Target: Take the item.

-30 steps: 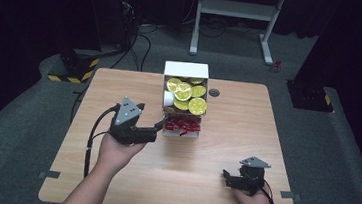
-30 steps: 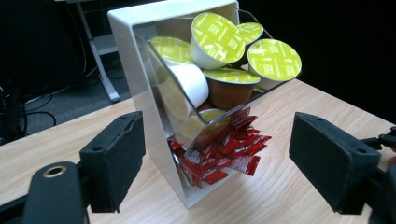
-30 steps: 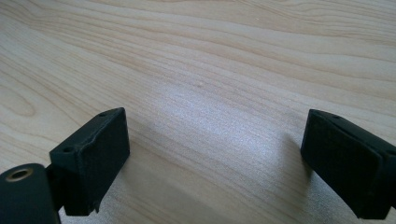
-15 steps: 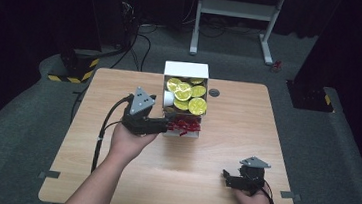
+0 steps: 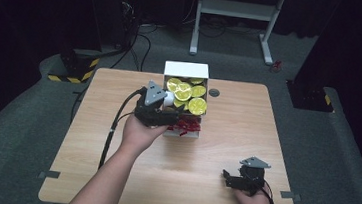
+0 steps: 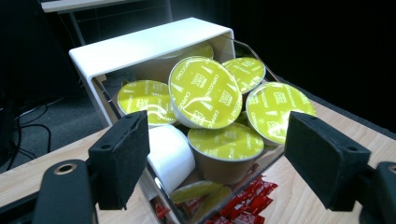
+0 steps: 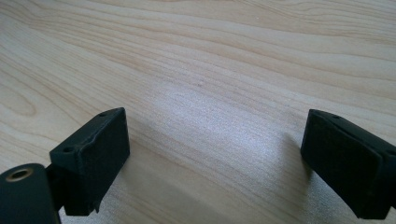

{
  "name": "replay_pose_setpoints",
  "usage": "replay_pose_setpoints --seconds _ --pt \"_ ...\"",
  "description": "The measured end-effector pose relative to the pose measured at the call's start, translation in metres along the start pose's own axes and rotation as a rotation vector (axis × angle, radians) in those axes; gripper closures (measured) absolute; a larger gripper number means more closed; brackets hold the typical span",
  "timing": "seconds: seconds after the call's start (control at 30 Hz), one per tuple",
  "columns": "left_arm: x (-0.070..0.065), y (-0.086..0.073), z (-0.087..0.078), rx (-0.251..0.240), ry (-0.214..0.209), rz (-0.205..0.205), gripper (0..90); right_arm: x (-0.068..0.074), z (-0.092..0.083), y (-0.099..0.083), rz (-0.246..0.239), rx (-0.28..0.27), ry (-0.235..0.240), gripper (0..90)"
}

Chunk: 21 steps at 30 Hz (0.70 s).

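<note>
High view: the left gripper (image 5: 171,117) hangs at the near left side of the white open-topped box with clear walls (image 5: 187,70), which stands at the far middle of the wooden table (image 5: 224,151). Its jaws have just been closing a little, yet stand wide with nothing pressed between them, aimed at the yellow-lidded coffee capsules (image 6: 205,93) heaped in the box. Near the table's front edge, well apart from the box, the right gripper (image 5: 228,179) rests wide open over bare wood

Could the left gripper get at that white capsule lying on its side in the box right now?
Probably yes: the left gripper is open, the white capsule lies just past its jaws, and nothing blocks it.
</note>
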<state>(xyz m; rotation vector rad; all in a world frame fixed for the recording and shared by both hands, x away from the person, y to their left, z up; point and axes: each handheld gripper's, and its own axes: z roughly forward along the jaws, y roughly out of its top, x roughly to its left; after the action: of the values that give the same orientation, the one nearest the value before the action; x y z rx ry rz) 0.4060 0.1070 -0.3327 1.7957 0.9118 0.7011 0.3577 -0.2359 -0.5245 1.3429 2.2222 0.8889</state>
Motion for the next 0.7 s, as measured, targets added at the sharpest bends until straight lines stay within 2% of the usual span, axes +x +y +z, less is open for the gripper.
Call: replay_pose_setpoints --seconds 0.2,0.27,0.37,0.5,0.6,0.7 --pt "-0.001 0.006 0.007 -0.012 0.010 0.005 27.6 0.000 0.000 0.000 0.002 -0.001 0.000 8.0" --pt "-0.002 0.007 0.008 -0.030 0.014 0.011 30.0 0.000 0.000 0.000 0.002 -0.001 0.000 8.0" --pt "-0.002 0.012 0.008 -0.046 0.012 0.006 35.7 0.000 0.000 0.000 0.001 0.001 -0.001 8.0" --pt "-0.001 0.017 0.009 -0.071 0.032 0.009 47.0 0.000 0.000 0.000 0.001 0.001 0.000 8.0" --pt "-0.001 0.019 0.013 -0.067 0.046 0.016 54.0 0.001 0.000 0.000 0.003 0.002 0.000 8.0" --pt "-0.002 0.019 0.018 -0.064 0.062 0.016 57.4 0.000 0.000 -0.001 -0.002 -0.001 0.000 8.0"
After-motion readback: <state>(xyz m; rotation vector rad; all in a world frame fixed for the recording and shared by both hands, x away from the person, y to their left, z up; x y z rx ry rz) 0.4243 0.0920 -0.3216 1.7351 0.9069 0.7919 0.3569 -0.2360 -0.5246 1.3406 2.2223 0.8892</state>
